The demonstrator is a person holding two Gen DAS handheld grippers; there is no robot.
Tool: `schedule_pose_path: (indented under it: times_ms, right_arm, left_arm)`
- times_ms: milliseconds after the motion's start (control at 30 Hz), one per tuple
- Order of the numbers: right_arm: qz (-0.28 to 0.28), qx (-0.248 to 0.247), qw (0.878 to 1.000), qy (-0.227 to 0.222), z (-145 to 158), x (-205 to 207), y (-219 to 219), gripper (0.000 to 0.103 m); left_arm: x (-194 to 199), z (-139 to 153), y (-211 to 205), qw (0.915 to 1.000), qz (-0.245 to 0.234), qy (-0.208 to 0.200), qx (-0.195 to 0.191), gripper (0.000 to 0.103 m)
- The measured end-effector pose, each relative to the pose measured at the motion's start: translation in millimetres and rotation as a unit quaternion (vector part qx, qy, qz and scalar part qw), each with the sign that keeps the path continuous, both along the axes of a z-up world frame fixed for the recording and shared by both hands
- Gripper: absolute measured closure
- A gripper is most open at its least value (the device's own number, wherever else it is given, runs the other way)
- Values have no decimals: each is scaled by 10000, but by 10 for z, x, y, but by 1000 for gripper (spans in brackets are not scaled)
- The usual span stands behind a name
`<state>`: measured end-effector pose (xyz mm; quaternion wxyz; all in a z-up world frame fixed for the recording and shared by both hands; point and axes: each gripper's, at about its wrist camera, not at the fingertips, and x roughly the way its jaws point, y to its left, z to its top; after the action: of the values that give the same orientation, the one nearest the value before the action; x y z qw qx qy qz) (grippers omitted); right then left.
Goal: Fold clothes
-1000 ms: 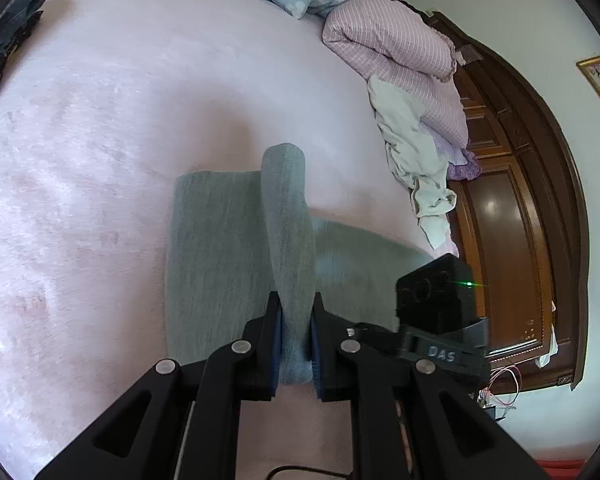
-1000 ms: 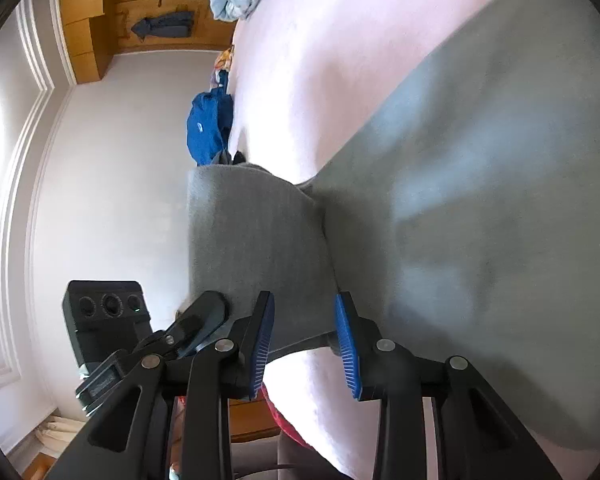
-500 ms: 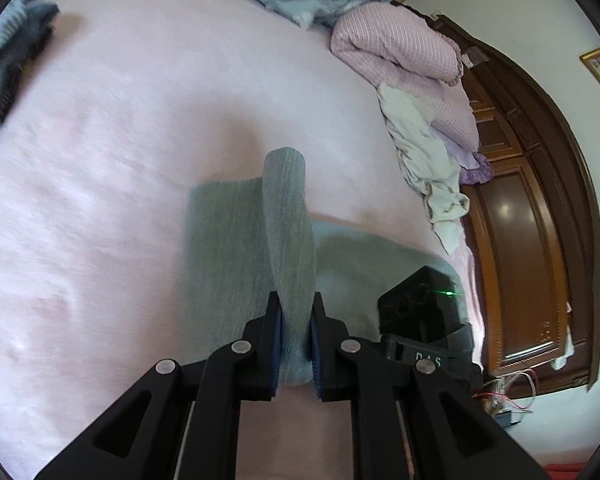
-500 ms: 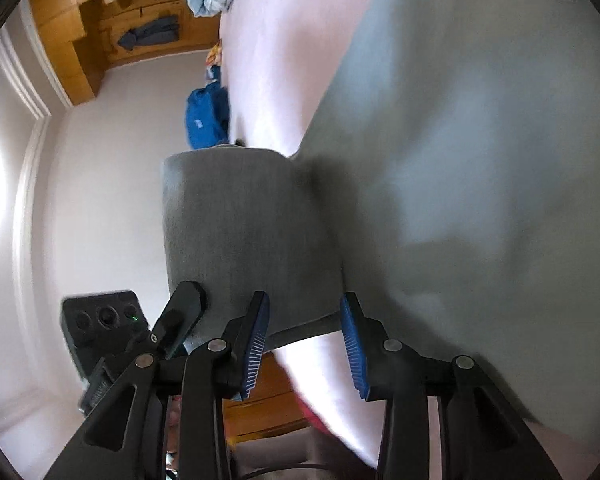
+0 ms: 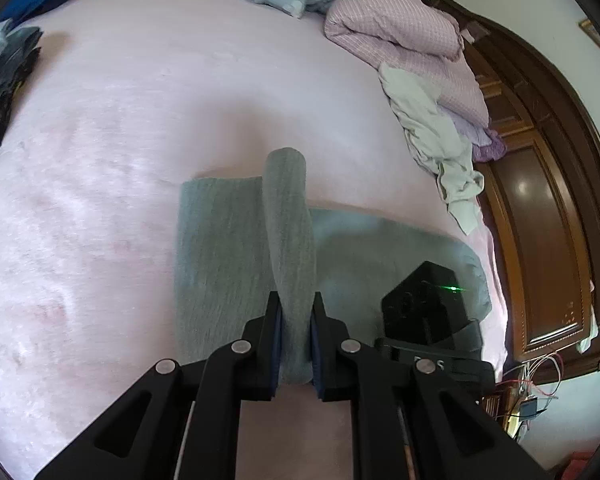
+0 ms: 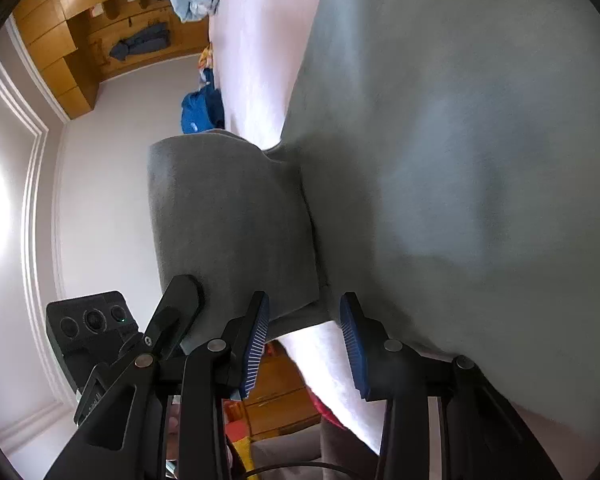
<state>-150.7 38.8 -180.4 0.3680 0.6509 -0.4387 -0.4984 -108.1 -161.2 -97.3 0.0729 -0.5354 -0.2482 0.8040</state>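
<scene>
Cloth (image 5: 224,264) lies mid-fold at the bed's (image 5: 112,128) near edge, one flap pinched in the left gripper (image 5: 294,340), right gripper (image 6: 304,344) released; next, lay that flap flat.

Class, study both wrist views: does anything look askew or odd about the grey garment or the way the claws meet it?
Yes. The left claw is shut on a raised fold of the grey garment, but the right claw is open, pinching nothing: the garment's edge only hangs near its fingers. So the cloth is lifted unevenly, the rest lying on the pink bed.

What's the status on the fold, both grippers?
Left gripper shut on grey garment, fold lifted off pink bed. Right gripper open, garment edge between its jaws. Nothing in the way.
</scene>
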Motion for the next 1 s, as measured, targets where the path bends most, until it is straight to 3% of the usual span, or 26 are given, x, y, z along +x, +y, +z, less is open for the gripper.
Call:
schedule_pose_path:
  times_ms: [300, 467, 667, 733, 767, 867, 900, 1000]
  right_arm:
    - [-406, 544, 9934, 927, 383, -130, 686, 64]
    - [-557, 597, 9888, 1248, 560, -154, 914, 64]
    - [-467, 674, 9869, 1391, 615, -93, 972, 64]
    - [-406, 692, 9863, 1440, 642, -125, 851, 64]
    - [-361, 676, 9862, 1469, 667, -121, 799, 64]
    - [-176, 682, 9847, 1597, 727, -139, 624, 64]
    - [-84, 585, 9852, 1606, 735, -170, 505, 64]
    - [108, 607, 9847, 1633, 739, -302, 197, 64]
  left_arm:
    - [-152, -247, 358, 9984, -77, -328, -443, 92]
    - [-189, -393, 557, 9967, -374, -526, -485, 81]
    - [-34, -69, 415, 9991, -338, 226, -88, 71]
    - [93, 53, 331, 9972, -359, 457, -474, 68]
    - [194, 109, 304, 9926, -418, 610, -963, 68]
    - [406, 94, 292, 9781, -596, 719, -1859, 68]
    - [443, 51, 284, 9757, -614, 672, -1992, 68]
    - [491, -132, 259, 9827, -601, 439, -1697, 68]
